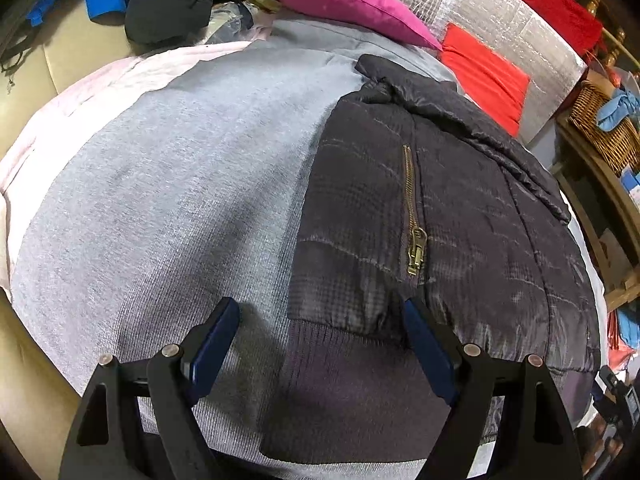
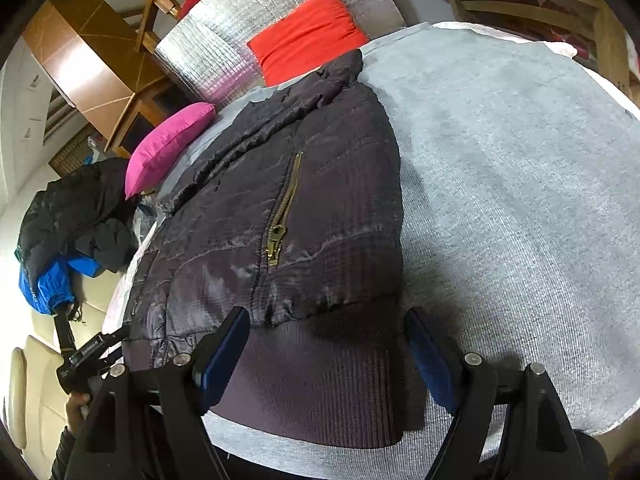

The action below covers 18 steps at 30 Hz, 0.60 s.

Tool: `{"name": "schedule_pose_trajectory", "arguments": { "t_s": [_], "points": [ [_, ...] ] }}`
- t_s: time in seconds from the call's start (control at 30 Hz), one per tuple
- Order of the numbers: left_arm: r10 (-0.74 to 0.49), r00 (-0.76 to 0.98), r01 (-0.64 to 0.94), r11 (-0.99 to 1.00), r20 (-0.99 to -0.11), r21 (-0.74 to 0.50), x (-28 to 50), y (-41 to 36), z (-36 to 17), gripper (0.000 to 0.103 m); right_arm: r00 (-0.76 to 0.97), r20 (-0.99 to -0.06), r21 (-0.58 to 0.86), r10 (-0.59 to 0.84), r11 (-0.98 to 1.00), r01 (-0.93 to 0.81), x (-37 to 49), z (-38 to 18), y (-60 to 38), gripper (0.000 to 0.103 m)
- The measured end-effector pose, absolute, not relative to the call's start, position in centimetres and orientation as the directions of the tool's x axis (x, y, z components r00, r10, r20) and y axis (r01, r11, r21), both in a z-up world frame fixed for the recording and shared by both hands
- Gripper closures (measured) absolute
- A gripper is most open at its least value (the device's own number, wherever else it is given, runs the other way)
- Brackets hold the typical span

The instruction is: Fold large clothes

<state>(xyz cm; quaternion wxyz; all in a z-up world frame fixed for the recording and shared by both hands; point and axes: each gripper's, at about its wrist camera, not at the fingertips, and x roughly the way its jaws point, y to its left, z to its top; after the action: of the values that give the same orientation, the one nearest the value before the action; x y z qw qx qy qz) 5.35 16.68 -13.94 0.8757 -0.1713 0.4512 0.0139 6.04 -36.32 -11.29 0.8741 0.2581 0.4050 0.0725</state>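
Left wrist view: looks down on a dark quilted jacket [image 1: 440, 208] lying flat on a grey cloth [image 1: 160, 200], right of centre in the frame, ribbed hem [image 1: 352, 380] nearest the camera. At bottom centre, left gripper [image 1: 320, 344] with jaws released, nothing between the blue pads; left pad over grey cloth, right pad over the hem's edge. Brass zipper [image 1: 414, 216] runs up the middle of the jacket; collar [image 1: 404, 84] points to the upper frame.

Right wrist view: shows the same jacket left of centre, hem at the bottom. Right gripper [image 2: 326, 352] also released, jaws straddling the hem without touching it.

Judged best for the step in hand: lower both grippers onto the hem, well apart, pinching every layer of the thick ribbing before lifting; keep the lift level so the padded body folds evenly and the slippery shell does not slide. Zipper pull best kept out of the pads.

Surface and room, left to right in the left wrist view: cream sofa [image 1: 68, 64] at upper left with blue and black garments [image 1: 168, 4] piled on it; pink cushion [image 1: 344, 0] at top centre; silver foil sheet [image 1: 492, 12] with a red cushion [image 1: 484, 76] on it; wicker basket [image 1: 600, 128] at the right edge. Pale pink sheet [image 1: 100, 76] peeks out under the grey cloth.
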Motion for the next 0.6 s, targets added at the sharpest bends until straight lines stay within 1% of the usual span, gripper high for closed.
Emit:
{"name": "schedule_pose_trajectory", "arguments": {
  "t_s": [0.27, 0.4, 0.5, 0.6],
  "points": [
    [-0.142, 0.589, -0.184, 0.935, -0.796, -0.303, 5.1, 16.7, -14.0, 0.019, 0.668, -0.66, 0.53, 0.344, 0.844, 0.089, 6.5, -11.3, -36.6, 0.021],
    [-0.15, 0.609, -0.197, 0.923, -0.779, -0.332, 4.4, 17.2, -13.7, 0.019, 0.673, -0.652, 0.544, 0.35, 0.834, 0.094, 6.3, -11.3, -36.8, 0.021],
    [-0.108, 0.669, -0.215, 0.919, -0.736, -0.33, 3.3, 17.5, -12.5, 0.019, 0.684, -0.654, 0.547, 0.325, 0.827, 0.13, 5.9, -11.0, -37.5, 0.021],
    [-0.086, 0.672, -0.215, 0.928, -0.736, -0.305, 3.3, 17.2, -12.1, 0.019, 0.705, -0.642, 0.538, 0.302, 0.833, 0.134, 5.7, -9.8, -38.3, 0.021]
  ]
}}
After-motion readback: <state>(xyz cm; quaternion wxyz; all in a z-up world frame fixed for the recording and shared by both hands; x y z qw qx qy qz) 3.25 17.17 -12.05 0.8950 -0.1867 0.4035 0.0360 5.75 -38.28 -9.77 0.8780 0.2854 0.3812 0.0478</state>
